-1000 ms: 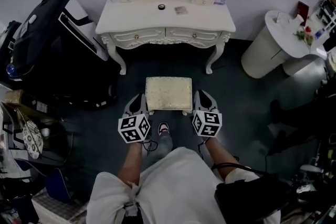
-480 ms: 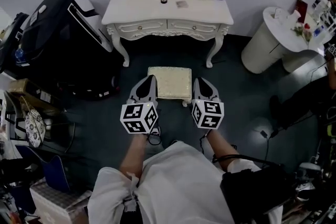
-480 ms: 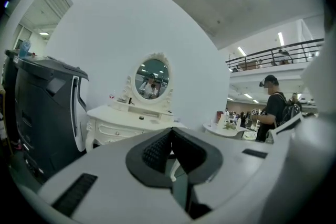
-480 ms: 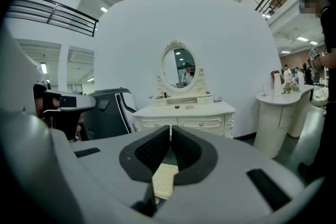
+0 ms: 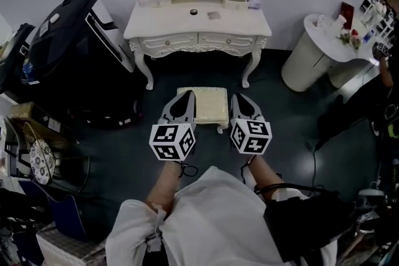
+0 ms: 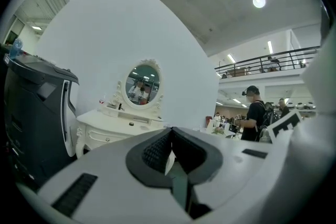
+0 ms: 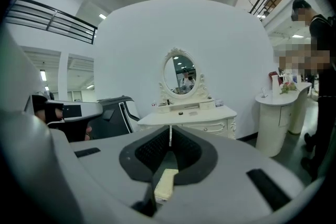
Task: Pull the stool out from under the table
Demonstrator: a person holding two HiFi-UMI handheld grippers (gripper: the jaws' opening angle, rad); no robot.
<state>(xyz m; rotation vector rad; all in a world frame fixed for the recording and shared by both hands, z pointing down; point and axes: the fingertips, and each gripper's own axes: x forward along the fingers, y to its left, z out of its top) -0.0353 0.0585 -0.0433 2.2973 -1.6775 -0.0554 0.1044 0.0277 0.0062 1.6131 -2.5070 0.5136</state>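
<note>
The cream cushioned stool (image 5: 211, 105) stands on the dark floor in front of the white dressing table (image 5: 198, 25), fully out from under it. My left gripper (image 5: 186, 96) hovers over the stool's left edge, and its jaws are shut with nothing between them. My right gripper (image 5: 239, 99) hangs just off the stool's right side, also shut and empty. In the left gripper view the closed jaws (image 6: 170, 132) point toward the dressing table (image 6: 113, 128). In the right gripper view, a strip of the stool (image 7: 165, 184) shows below the closed jaws (image 7: 170, 132).
A large black chair-like machine (image 5: 68, 53) fills the floor left of the dressing table. A white round stand (image 5: 308, 56) with small items sits at the right. A person in black (image 6: 256, 118) stands further right. Boxes and clutter lie at my lower left (image 5: 37, 196).
Both grippers have risen from beside the stool's sides and sit larger and higher in the head view. The stool has stayed where it was.
</note>
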